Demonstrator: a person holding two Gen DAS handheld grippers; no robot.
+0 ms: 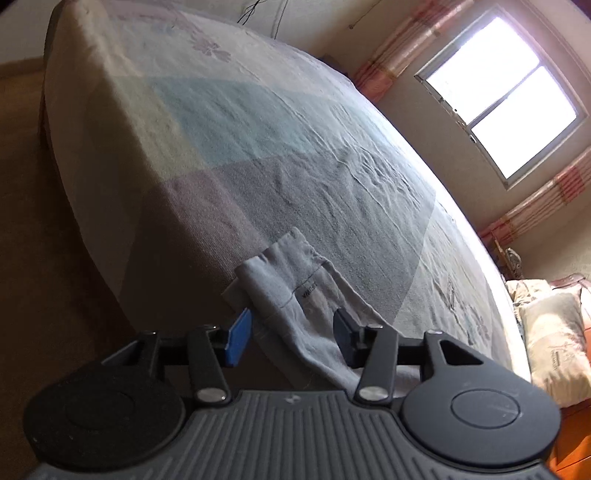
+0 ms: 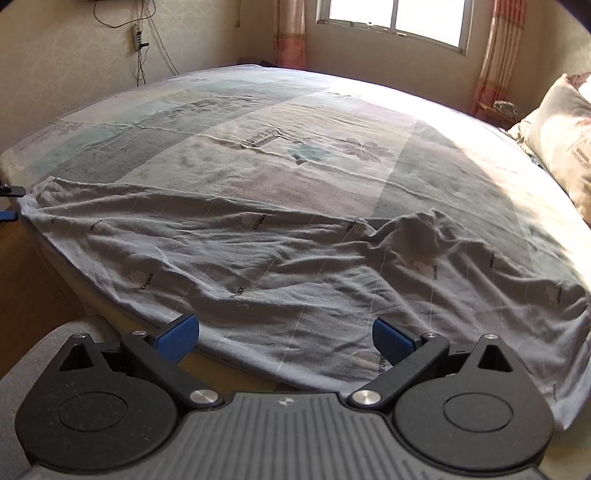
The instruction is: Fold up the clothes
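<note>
A grey garment with small printed logos (image 2: pixel 295 266) lies spread and wrinkled across the near side of the bed. My right gripper (image 2: pixel 286 338) is open just above its near edge, with the cloth between the blue pads, not gripped. In the left wrist view one end of the garment (image 1: pixel 295 295) lies at the bed's edge, folded over. My left gripper (image 1: pixel 291 332) is open with its pads on either side of that end; the cloth runs between them. The left gripper's tip also shows at the far left of the right wrist view (image 2: pixel 9 203).
The bed (image 2: pixel 295 122) has a patchwork sheet in grey, teal and cream. Pillows (image 2: pixel 561 136) lie at its right end. A window (image 2: pixel 395 18) with striped curtains is behind. Wooden floor (image 1: pixel 44 258) lies beside the bed. Cables (image 2: pixel 142 40) hang on the wall.
</note>
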